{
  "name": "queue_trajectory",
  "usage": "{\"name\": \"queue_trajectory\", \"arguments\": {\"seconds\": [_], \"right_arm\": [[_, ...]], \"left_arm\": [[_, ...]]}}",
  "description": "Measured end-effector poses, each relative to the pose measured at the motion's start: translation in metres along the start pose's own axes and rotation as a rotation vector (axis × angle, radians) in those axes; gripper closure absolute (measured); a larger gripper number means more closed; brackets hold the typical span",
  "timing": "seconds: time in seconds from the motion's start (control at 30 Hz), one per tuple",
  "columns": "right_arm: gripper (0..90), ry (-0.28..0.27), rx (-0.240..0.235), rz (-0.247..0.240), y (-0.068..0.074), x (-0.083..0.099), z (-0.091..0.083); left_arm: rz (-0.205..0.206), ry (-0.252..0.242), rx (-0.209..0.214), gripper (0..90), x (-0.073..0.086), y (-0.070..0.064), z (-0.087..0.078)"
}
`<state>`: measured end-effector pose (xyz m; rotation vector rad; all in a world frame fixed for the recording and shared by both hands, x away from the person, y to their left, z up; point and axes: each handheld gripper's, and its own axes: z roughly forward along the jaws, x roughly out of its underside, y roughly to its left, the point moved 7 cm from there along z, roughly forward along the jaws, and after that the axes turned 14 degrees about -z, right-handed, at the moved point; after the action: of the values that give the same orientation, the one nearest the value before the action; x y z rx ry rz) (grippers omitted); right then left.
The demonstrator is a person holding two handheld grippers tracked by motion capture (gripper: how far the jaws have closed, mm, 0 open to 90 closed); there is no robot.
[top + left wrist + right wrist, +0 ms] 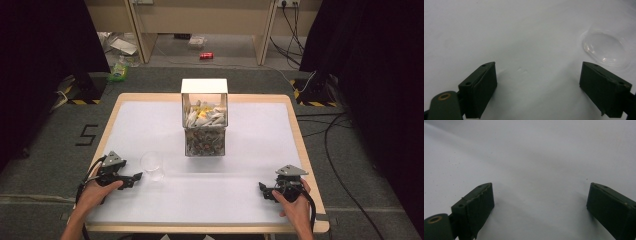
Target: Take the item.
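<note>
Standing near the table's (150, 120) near-left corner, the clear glass (152, 165) lies just beyond your left gripper (134, 178), whose jaws gape wide and empty; your right gripper (263, 190), equally wide, sits well apart near the right edge.

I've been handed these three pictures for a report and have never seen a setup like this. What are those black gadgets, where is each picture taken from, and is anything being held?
A person sits at a white table, holding a hand-operated gripper in each hand: the left gripper and the right gripper. The wide picture comes from a fixed camera above the table. The other two come from small cameras riding on each gripper, looking along its two black jaws. On the table stand a clear box filled with small packets and an empty clear glass; the glass also shows just ahead of the left gripper's right jaw. Both grippers are open and hold nothing.
</note>
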<state>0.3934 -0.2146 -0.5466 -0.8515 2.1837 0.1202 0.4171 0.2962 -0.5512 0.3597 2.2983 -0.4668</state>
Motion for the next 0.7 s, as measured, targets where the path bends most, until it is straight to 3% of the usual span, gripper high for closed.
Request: {"name": "queue_trajectory", "arguments": {"seconds": [0.17,0.23,0.4,0.63,0.7], "right_arm": [[8.0,0.002,0.001,-0.001,0.000,0.000,0.000],[8.0,0.002,0.000,-0.001,0.000,0.000,0.000],[8.0,0.002,0.001,-0.002,0.000,0.000,0.000],[7.9,0.002,0.002,-0.002,0.000,0.000,0.000],[8.0,0.003,0.001,-0.002,0.000,0.000,0.000]], "left_arm": [[0.001,-0.014,-0.005,15.3,-0.001,0.000,-0.002],[-0.013,-0.019,0.011,15.3,-0.001,0.000,-0.004],[-0.016,-0.053,0.010,15.4,-0.009,0.000,-0.018],[0.000,-0.114,0.029,15.1,-0.023,-0.010,-0.040],[0.010,-0.146,0.052,15.1,-0.030,-0.019,-0.049]]}}
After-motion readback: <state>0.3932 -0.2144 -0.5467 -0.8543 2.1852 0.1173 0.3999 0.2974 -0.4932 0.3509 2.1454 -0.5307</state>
